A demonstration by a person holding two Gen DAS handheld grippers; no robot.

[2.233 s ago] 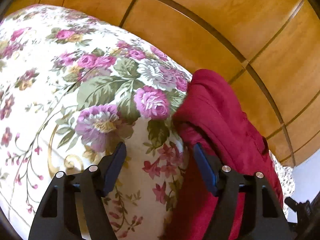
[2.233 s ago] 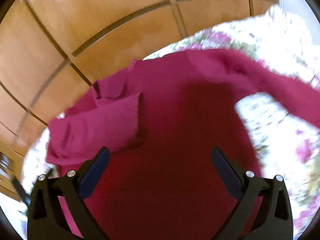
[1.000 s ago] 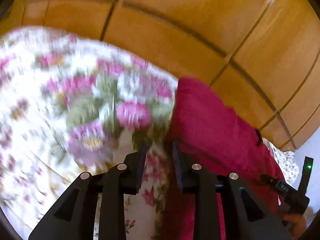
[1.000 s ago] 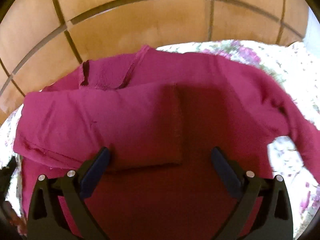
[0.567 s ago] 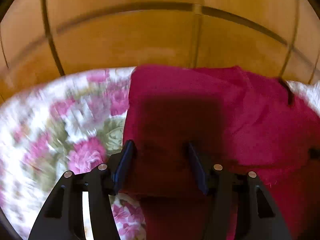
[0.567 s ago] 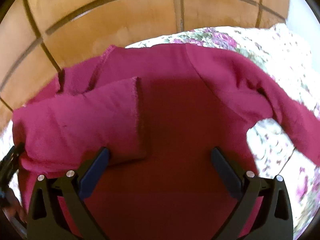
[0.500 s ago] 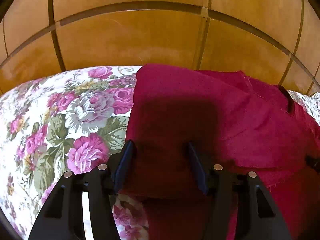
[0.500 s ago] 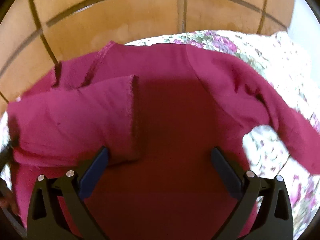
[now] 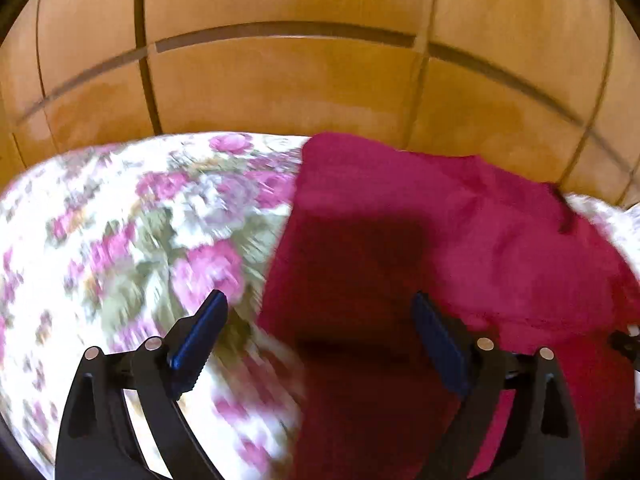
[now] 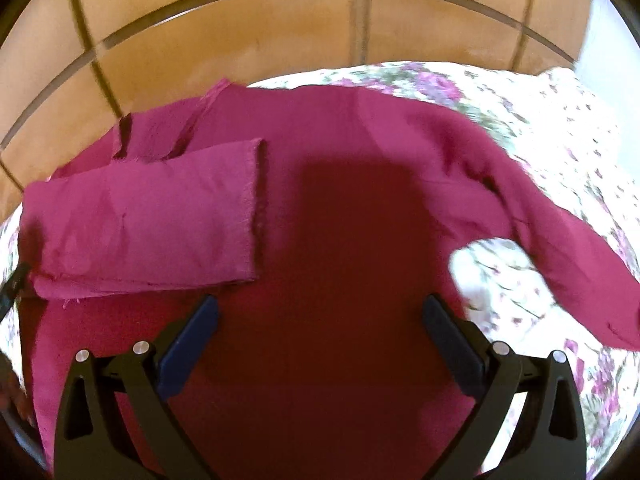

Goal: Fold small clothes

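A crimson long-sleeved top [image 10: 340,208] lies spread on a floral bedspread [image 10: 560,128]. Its left sleeve [image 10: 152,216] is folded flat across the chest; its right sleeve [image 10: 560,232] trails outward over the bedding. My right gripper [image 10: 318,312] hovers open over the middle of the top, nothing between its pads. In the left wrist view the same top [image 9: 440,240] fills the right half, its left edge straight against the flowers. My left gripper [image 9: 318,312] straddles that edge with its jaws opening wide; the cloth lies below them and is not pinched.
A wooden panelled headboard [image 9: 320,80] rises right behind the bed and closes off the far side. The floral bedspread [image 9: 120,240] stretches away to the left of the top. The dark tip of the other gripper [image 10: 12,284] shows at the left rim of the right wrist view.
My left gripper went from nearly shut to wide open and swung from the flowers onto the top's left edge. The right gripper stayed open and drifted slightly over the top.
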